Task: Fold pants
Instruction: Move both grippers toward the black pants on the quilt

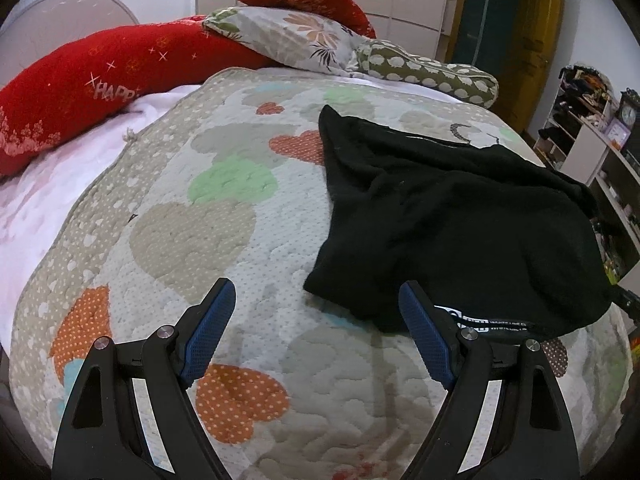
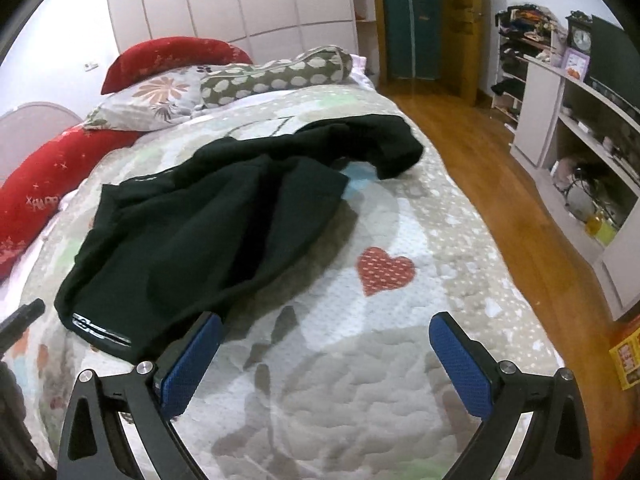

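Black pants (image 1: 452, 220) lie crumpled on a heart-patterned quilt (image 1: 224, 216), waistband with a white label toward me. My left gripper (image 1: 318, 300) is open and empty, hovering above the quilt just left of the waistband corner; its right finger (image 1: 424, 340) overlaps the pants' near edge. In the right wrist view the pants (image 2: 208, 232) spread from near left toward the far right. My right gripper (image 2: 326, 336) is open and empty above the quilt (image 2: 384, 360), its left finger (image 2: 192, 364) beside the waistband's near edge.
Red pillows (image 1: 92, 92), a floral pillow (image 1: 296, 36) and a spotted bolster (image 1: 432, 76) lie at the bed's head. The bed's right edge drops to a wooden floor (image 2: 492, 184). White shelves (image 2: 580, 140) with clutter stand on the right.
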Motion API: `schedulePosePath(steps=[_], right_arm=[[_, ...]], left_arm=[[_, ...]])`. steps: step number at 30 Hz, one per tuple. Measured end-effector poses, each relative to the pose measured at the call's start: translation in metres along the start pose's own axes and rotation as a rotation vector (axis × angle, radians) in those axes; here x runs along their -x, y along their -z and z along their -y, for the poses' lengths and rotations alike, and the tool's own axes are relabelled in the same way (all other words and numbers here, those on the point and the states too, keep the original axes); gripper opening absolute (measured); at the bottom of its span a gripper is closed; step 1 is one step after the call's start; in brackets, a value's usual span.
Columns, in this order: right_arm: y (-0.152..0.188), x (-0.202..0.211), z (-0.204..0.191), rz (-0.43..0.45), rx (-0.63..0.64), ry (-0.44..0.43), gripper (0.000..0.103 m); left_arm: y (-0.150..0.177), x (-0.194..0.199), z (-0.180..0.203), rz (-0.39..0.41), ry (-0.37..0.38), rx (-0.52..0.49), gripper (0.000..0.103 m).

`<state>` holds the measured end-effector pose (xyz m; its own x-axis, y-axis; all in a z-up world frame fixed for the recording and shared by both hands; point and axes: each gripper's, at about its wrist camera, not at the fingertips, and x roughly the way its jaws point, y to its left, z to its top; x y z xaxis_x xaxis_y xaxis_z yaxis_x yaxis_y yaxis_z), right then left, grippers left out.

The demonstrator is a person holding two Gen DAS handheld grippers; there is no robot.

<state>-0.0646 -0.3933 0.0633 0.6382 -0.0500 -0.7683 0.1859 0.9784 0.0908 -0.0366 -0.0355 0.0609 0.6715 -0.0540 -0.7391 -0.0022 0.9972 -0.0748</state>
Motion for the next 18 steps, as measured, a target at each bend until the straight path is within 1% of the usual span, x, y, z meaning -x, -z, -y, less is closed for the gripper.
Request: schedulePosePath(steps=[5, 18], right_arm=[[-0.002, -0.002, -0.012, -0.002, 0.031, -0.006, 0.103], [-0.006, -0.008, -0.023, -0.007, 0.033, -0.023, 0.103]], left_arm=[[-0.001, 0.000, 0.004, 0.000, 0.004, -0.007, 0.084], [0.000, -0.005, 0.014, -0.011, 0.011, -0.023, 0.084]])
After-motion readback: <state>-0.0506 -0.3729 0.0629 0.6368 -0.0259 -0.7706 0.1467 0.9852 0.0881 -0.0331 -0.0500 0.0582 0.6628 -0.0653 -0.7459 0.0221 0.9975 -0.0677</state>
